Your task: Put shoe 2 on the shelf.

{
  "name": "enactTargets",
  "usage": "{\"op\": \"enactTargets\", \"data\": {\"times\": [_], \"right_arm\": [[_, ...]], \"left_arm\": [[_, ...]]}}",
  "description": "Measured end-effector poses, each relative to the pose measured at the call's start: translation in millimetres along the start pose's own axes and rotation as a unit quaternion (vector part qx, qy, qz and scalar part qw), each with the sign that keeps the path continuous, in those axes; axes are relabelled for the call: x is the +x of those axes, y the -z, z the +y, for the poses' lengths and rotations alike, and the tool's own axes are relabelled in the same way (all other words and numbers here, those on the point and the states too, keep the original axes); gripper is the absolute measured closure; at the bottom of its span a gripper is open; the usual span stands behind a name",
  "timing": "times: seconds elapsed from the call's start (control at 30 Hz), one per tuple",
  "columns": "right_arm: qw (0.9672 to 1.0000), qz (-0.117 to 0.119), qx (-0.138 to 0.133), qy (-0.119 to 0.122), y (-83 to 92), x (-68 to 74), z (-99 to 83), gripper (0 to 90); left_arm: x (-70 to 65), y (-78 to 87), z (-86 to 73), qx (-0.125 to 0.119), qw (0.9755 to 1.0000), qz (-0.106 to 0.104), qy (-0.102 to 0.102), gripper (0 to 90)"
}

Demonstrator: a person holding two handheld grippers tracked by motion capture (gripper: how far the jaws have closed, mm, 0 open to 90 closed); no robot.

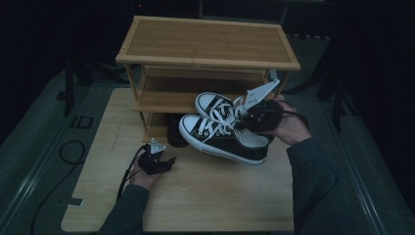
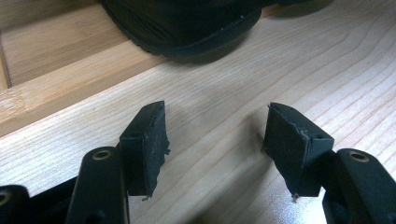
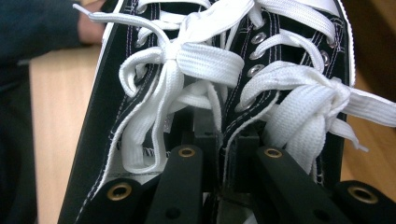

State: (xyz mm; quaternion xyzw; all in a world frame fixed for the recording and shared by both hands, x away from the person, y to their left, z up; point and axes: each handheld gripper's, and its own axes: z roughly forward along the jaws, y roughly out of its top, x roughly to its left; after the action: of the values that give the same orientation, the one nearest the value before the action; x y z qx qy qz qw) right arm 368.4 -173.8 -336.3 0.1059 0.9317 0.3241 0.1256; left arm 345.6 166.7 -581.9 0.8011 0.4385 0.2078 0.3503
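Centrally, right gripper [image 1: 252,115] lifts pair of black-and-white sneakers [image 1: 222,132] above table [image 1: 205,196], just before wooden shoe rack [image 1: 208,41]; fingers [image 3: 187,172] narrow, pinching adjoining inner collars of both shoes. Dark shoe [image 1: 176,129] already on rack's bottom shelf, behind raised pair. Left gripper [image 1: 169,161] low over table, near rack; fingers [image 2: 144,147] wide, nothing between. Left gripper view: dark shoe's toe [image 2: 187,28] on shelf board. Right gripper view: white laces [image 3: 205,60], eyelets.
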Motion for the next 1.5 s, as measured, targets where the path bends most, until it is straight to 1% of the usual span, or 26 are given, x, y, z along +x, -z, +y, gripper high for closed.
{"op": "enactTargets", "data": {"times": [0.03,0.17,0.27,0.37,0.5,0.7,0.9,0.97,1.03,1.1,1.2,1.3,1.4,1.5], "right_arm": [[0.9999,-0.006,-0.003,-0.01,-1.0,-2.7,1.7,85.2],[0.9991,-0.026,-0.009,-0.032,-4.1,-10.4,7.2,85.2],[0.9975,-0.045,-0.014,-0.052,-6.3,-16.1,11.4,85.2],[0.9958,-0.057,-0.017,-0.069,-8.2,-20.6,14.6,85.2],[0.9935,-0.075,-0.022,-0.083,-11.6,-24.8,19.4,85.2],[0.9914,-0.081,-0.032,-0.097,-17.6,-29.7,23.3,85.1],[0.9888,-0.1,-0.027,-0.108,-24.3,-28.5,29.4,85.1],[0.9876,-0.106,-0.03,-0.112,-25.6,-28.5,30.7,85.1],[0.9856,-0.113,-0.033,-0.121,-27.0,-28.9,31.8,85.1],[0.983,-0.122,-0.036,-0.133,-29.0,-30.1,32.7,85.1],[0.9795,-0.137,-0.036,-0.143,-31.2,-30.2,34.0,85.1],[0.9773,-0.15,-0.033,-0.146,-32.8,-30.4,35.2,85.1],[0.9746,-0.157,-0.031,-0.157,-34.2,-29.9,35.9,85.0],[0.9727,-0.16,-0.033,-0.165,-35.6,-29.6,36.2,85.0]], "left_arm": [[0.0,0.0,0.0,0.0,1.0,0.0,0.0,39.6],[0.1,0.0,0.0,0.0,1.0,0.0,-0.001,39.6],[0.1,-0.1,0.0,0.0,1.0,0.0,0.0,39.6],[0.1,0.0,0.0,0.0,1.0,0.0,-0.001,39.6],[0.1,0.0,0.0,0.0,1.0,0.0,0.0,39.5],[0.1,0.0,0.0,0.0,1.0,0.0,-0.001,39.5],[0.1,0.0,0.0,0.0,1.0,0.0,-0.001,39.5],[0.0,0.0,0.0,0.0,1.0,0.0,0.0,39.5],[0.1,0.0,0.0,0.0,1.0,0.0,-0.001,39.5],[0.0,0.0,0.0,0.0,1.0,0.0,-0.001,39.5],[0.0,0.0,0.0,0.0,1.0,0.0,0.0,39.5],[0.1,0.0,0.0,0.0,1.0,0.0,-0.001,39.5],[0.0,0.0,0.0,0.0,1.0,0.0,-0.001,39.5],[0.0,0.0,0.0,0.0,1.0,0.0,0.0,39.5]]}}
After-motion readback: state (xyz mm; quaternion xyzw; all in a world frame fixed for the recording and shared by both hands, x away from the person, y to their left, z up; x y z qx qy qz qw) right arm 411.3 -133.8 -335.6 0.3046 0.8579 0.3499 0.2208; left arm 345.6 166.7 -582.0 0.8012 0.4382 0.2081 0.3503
